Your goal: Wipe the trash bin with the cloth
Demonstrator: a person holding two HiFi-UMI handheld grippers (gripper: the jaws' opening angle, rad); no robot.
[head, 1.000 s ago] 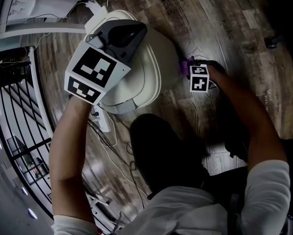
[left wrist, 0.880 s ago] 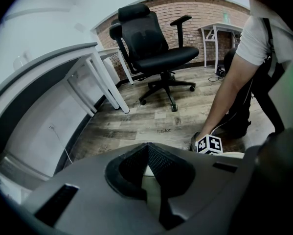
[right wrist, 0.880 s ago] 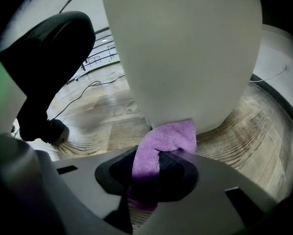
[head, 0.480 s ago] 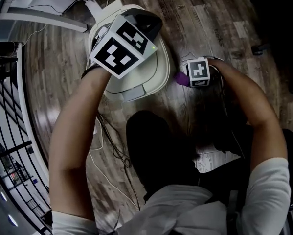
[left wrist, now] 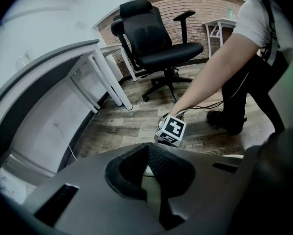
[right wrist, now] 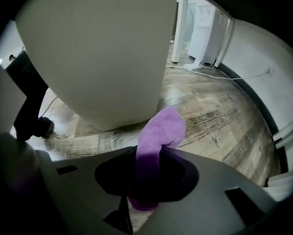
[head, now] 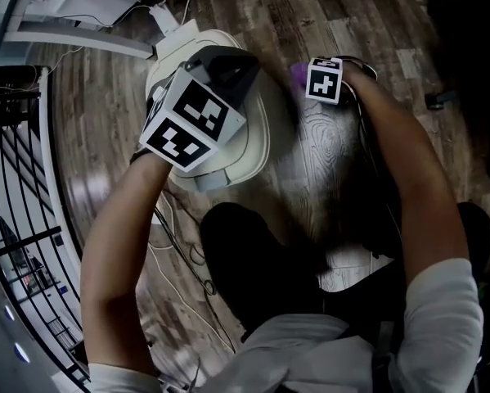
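- Floor [head: 334, 154] of wood planks is carrying everything; open boards are lying to the right of the bin, while cables [head: 187, 252] and a wire rack [head: 15, 178] are crowding the floor's left edge.
- Trash bin [head: 259, 133], white and rounded, is standing toward the floor's far left. It is looking light and hollow with a smooth, slippery shell, so it is probably needing steadying from the top while being rubbed.
- Left gripper [left wrist: 153, 177] is hanging over the bin's lid, jaws pressed together, nothing showing between them.
- Right gripper [right wrist: 146, 180] is sitting beside the bin's right wall, jaws pinching the cloth.
- Cloth [right wrist: 158, 131], purple, soft and fluffy, is poking out past the jaw tips, near the bin wall but not visibly touching it. Being limp, it is best gripped at a bunched fold, as here.
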